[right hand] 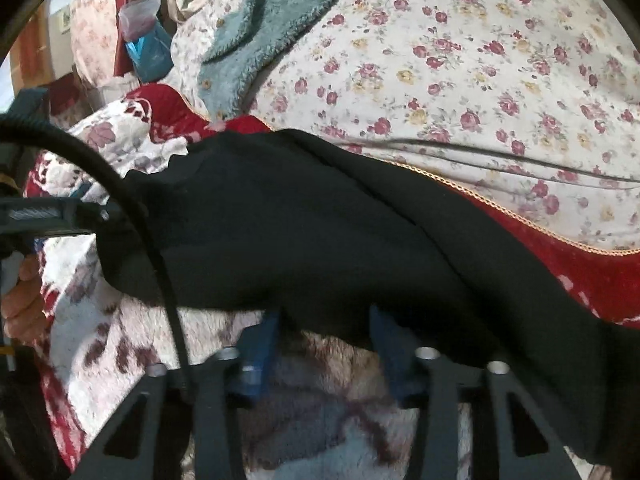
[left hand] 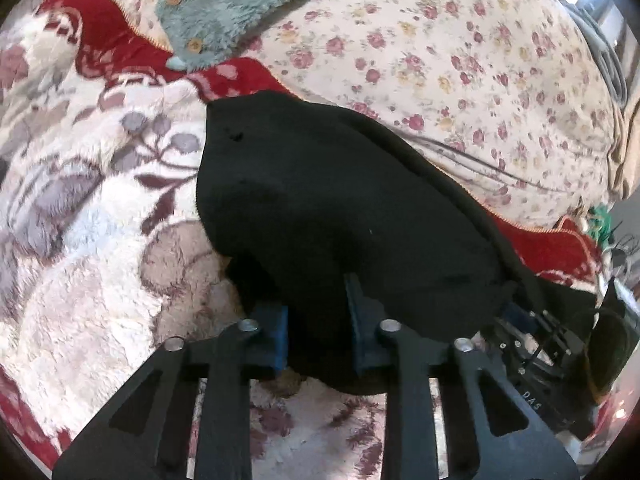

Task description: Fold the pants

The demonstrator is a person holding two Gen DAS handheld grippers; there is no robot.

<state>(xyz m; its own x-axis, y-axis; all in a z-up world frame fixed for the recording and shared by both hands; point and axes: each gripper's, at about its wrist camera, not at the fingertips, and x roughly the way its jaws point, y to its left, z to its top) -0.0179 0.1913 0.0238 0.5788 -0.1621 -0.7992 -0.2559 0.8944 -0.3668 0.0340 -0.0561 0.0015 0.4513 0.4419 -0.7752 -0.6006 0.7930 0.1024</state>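
Left claw (left hand: pixel 316 320): clenched on pants (left hand: pixel 320 208) edge.
Right claw (right hand: pixel 324 340): grasping same edge.
Pants axis: runs crosswise, away over bed (right hand: pixel 480 60).

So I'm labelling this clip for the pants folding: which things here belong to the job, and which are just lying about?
Part of the job:
- black pants
- left gripper
- right gripper

Just lying about:
- teal fleece jacket
- rose-print quilt
- red and white blanket
- black cable

One pants (left hand: pixel 320 200) — two blankets (left hand: pixel 100 208) — one fleece garment (left hand: pixel 240 4).
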